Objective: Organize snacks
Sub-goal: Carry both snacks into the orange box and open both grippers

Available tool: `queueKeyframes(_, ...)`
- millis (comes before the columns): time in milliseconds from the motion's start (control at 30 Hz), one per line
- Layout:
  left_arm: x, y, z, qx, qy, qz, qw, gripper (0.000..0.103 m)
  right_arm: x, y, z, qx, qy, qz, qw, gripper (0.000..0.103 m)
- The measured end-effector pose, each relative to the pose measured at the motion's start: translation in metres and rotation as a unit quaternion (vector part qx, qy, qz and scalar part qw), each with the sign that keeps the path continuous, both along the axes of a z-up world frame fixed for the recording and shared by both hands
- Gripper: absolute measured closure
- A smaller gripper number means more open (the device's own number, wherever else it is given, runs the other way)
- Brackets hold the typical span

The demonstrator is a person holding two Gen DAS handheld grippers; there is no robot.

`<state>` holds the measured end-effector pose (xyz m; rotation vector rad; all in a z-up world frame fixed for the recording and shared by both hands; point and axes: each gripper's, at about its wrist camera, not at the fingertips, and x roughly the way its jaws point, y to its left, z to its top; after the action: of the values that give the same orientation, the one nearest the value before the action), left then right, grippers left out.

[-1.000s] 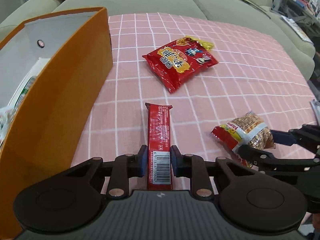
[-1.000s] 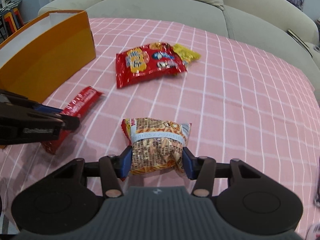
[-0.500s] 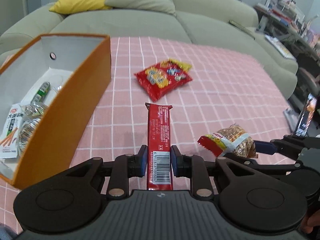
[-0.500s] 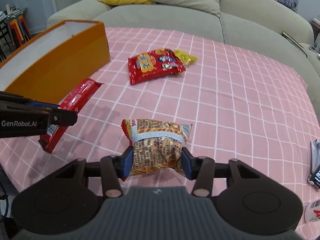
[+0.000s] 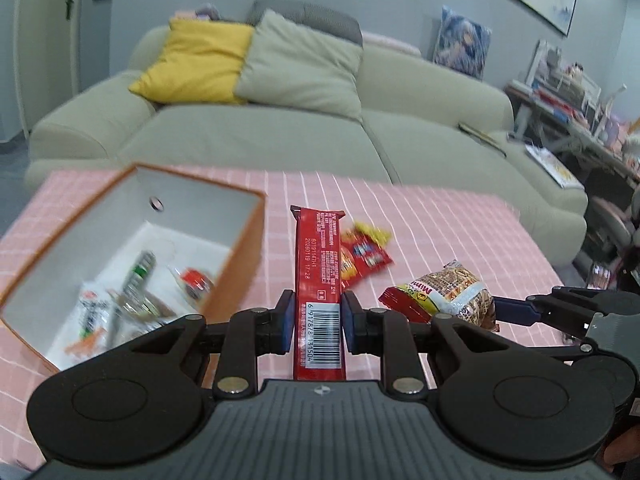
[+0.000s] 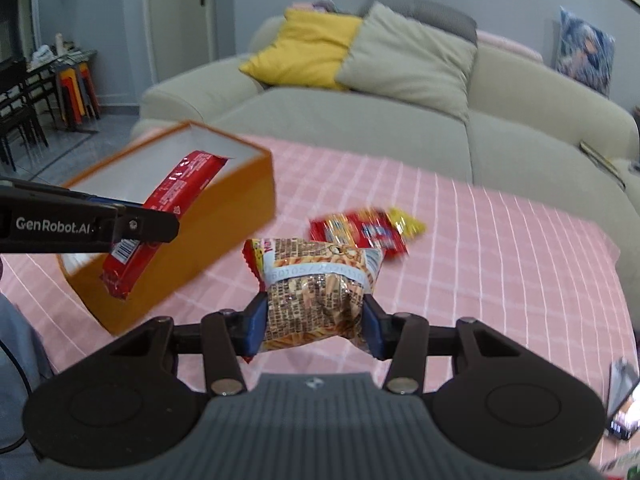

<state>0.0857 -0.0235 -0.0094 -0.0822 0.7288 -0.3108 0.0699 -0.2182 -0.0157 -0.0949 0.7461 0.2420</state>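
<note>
While your left hand-held gripper (image 5: 316,320) stays out of contact with the bench, its blue pads are clamped on the barcode end of a long, flat red foil-wrapped snack bar (image 5: 319,264), which sticks straight out ahead of the fingers, clear of the surface. To the left of that gripper sits an open orange cardboard box with a white inside (image 5: 248,248); several small packets lie on its floor, too blurred to name. From the right wrist view, the far end of the bar shows in front of the box's opening, though you cannot tell whether it is over the box or just short of it.

Your right hand-held gripper (image 6: 316,320) is clamped on a crinkly brown-and-gold printed snack pouch with a pale band across it and a red sealed edge (image 6: 316,280). The pouch bulges between the pads and is lifted off the bench. In the left wrist view this gripper stands just right of the left one, with the pouch between them.

Ahead of both grippers, a flat red snack bag with a yellow corner (image 6: 364,232) lies on the bench covered in a pink cloth with white grid lines (image 6: 500,248). Beyond the bench is a pale green sofa (image 5: 280,136) with a yellow cushion (image 5: 196,64) and a grey-green cushion (image 5: 300,64) side by side, touching.
</note>
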Motion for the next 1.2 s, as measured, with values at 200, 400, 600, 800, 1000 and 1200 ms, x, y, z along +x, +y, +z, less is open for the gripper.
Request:
queueKeyframes(200,0.007,0.027,0.023,0.000,-0.028,0.023,0.9993,0.077,0.012,0.028,0.028,0.001,-0.035,0.030,0.999,0.058)
queueKeyframes(400,0.020,0.053,0.036,0.001,-0.040,0.039,0.9984,0.077,0.025,0.060,0.044,-0.006,-0.058,0.070,0.996,0.058)
queueKeyframes(600,0.040,0.083,0.040,-0.001,-0.033,0.052,0.9981,0.077,0.045,0.097,0.054,-0.017,-0.074,0.122,0.990,0.058)
queueKeyframes(800,0.064,0.108,0.036,0.015,-0.018,0.063,0.9977,0.077,0.077,0.138,0.052,-0.037,-0.073,0.180,0.980,0.058)
queueKeyframes(1000,0.100,0.122,0.013,0.033,0.027,0.071,0.9966,0.077,0.117,0.172,0.031,-0.072,-0.043,0.213,0.974,0.058)
queueKeyframes(1200,0.128,0.125,-0.021,0.060,0.075,0.065,0.9932,0.077,0.157,0.189,0.002,-0.115,-0.012,0.232,0.966,0.058)
